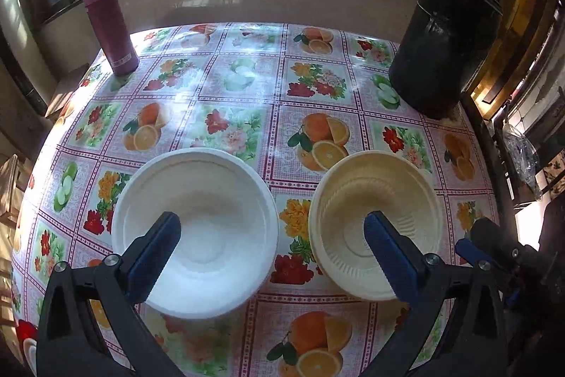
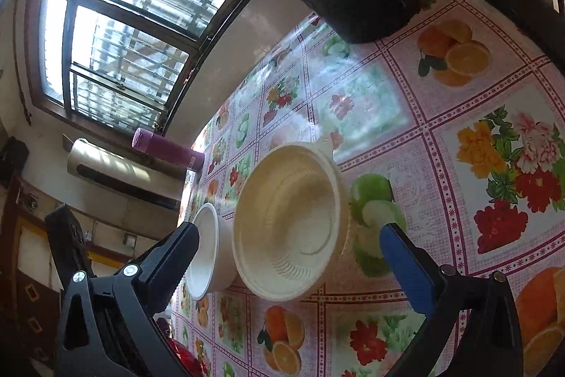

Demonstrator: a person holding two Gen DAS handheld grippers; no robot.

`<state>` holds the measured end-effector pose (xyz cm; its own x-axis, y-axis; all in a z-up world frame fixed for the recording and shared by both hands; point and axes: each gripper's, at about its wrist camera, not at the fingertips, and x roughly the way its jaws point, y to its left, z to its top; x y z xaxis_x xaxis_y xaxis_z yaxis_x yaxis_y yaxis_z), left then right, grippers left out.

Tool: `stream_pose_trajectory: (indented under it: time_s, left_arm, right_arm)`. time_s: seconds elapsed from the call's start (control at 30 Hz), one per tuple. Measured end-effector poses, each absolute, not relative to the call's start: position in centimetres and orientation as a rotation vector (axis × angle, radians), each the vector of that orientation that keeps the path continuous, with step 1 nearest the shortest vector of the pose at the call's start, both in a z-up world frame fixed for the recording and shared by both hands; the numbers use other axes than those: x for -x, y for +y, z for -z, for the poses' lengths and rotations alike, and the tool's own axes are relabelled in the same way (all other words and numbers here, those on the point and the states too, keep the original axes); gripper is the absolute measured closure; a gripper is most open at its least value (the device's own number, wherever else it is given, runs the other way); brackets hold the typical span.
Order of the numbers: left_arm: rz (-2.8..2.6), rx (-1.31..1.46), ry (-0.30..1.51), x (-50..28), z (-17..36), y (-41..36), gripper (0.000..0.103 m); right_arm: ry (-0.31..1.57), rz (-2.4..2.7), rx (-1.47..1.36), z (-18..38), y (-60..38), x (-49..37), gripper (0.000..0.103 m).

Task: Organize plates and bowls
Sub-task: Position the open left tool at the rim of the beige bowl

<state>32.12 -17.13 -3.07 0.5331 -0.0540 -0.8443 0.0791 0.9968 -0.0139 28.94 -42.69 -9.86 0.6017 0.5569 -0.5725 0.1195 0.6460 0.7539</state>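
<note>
I've got my left tool [image 1: 272,249] hanging spread wide over the near part of the surface [image 1: 247,115], nothing between its blue pads, 1 finger over each bowl. Right below it sit the 2 bowls side by side, close but not touching: the white bowl [image 1: 212,200] on the left, the cream bowl [image 1: 385,200] with the ribbed inner wall on the right, both upright and empty. My right tool [image 2: 286,246] is spread wide too, rolled over on its side and straddling the cream bowl [image 2: 293,218], holding nothing; from there I see the white bowl [image 2: 204,253] just beyond. So I read this as the approach before the first pick, no bowl lifted or nested yet. Next I'd want to close 1 tool on a rim, probably the right on the cream bowl's edge, which means dropping 1 finger inside the wall and 1 outside, then carrying it over the white bowl to stack. Further back a maroon flask [image 1: 107,23] stands at the far left and a black cylindrical container [image 1: 441,41] at the far right, both well clear, with the window behind
</note>
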Motion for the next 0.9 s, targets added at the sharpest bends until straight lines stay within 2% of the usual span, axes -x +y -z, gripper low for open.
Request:
stream_pose_trajectory:
  time_s: [0.2,0.47,0.9]
  left_arm:
    - [0.182,-0.007,1.064,-35.8,3.7,-18.0,0.000]
    - [0.275,0.037,1.098,-36.5,5.3,-19.3,0.000]
    - [0.289,-0.075,0.958,-32.9,5.7,-22.1,0.000]
  right_arm:
    - [0.905,-0.301,-0.918,11.0,-42.8,-28.9,0.000]
    - [0.916,-0.266,-0.937,11.9,-43.5,-29.0,0.000]
    - [0.858,-0.167,-0.898,11.0,-45.5,-27.9,0.000]
